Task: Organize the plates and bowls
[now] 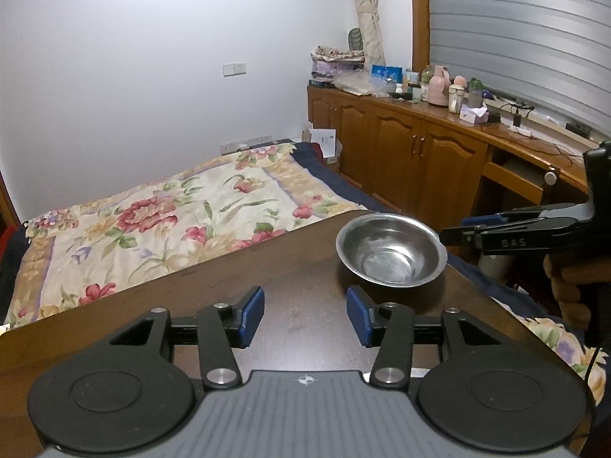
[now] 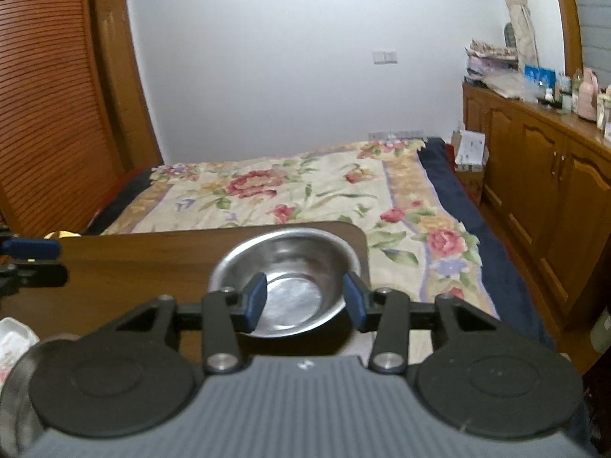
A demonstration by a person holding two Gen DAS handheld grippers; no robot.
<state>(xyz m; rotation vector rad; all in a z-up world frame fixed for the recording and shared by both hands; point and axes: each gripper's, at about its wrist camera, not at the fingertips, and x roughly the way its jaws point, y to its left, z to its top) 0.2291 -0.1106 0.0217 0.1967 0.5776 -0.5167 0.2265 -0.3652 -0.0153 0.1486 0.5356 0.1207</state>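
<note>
Left wrist view: left gripper hung over the dark wooden table w/ its blue pads apart, nothing between them, only bare tabletop. A stainless steel bowl stood upright near the table's far right corner, beyond and to the right of the left gripper, not touching it. The bowl looked empty, shiny inside. The right gripper came in from the right edge, seen side-on, fingertips just beside the bowl's right rim; contact couldn't be told from here. A hand showed on its handle at the right edge. Behind the table lay a bed w/ a floral quilt, and along the right wall a wooden cabinet w/ bottles, boxes and cables on top.

Right wrist view (slightly blurred): right gripper pointed at the same steel bowl, which sat at the table's far right corner. Its pads were parted, one over the bowl's near left rim, the other at its near right rim; neither pressed on the metal, so the bowl sat free on the table. The left gripper showed at the left edge, well apart from the bowl, only part of it in frame. Bottom left, part of a white patterned dish and a metal rim were cut off by the frame. Floral quilt, louvred wooden wardrobe and cabinet lay beyond
</note>
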